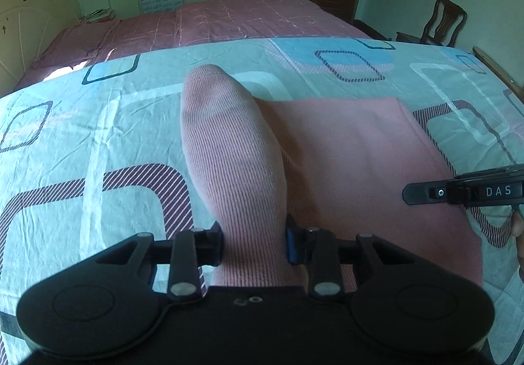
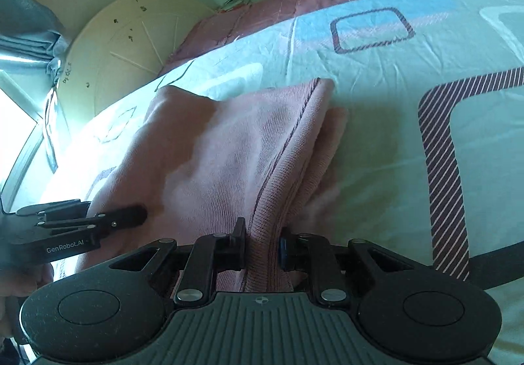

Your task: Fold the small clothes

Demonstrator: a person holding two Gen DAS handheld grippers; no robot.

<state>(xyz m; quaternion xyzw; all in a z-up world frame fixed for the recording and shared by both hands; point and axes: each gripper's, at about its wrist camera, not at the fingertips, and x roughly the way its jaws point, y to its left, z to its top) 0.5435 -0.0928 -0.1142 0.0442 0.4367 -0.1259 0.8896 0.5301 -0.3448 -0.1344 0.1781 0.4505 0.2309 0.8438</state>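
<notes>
Both grippers, left gripper [image 1: 254, 242] and right gripper [image 2: 262, 248], are clamping the pink knit garment [image 1: 344, 148]; uneven lifting risks skewing the fold.

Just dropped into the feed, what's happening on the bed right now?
A person is folding a pink garment on the patterned bedsheet, with tongs in each hand. The left tongs are clamped on a raised fold of it, and the right tongs pinch its ribbed edge. Both gripped parts are lifted off the sheet, while the rest lies flat. The fold isn't laid down yet.
</notes>
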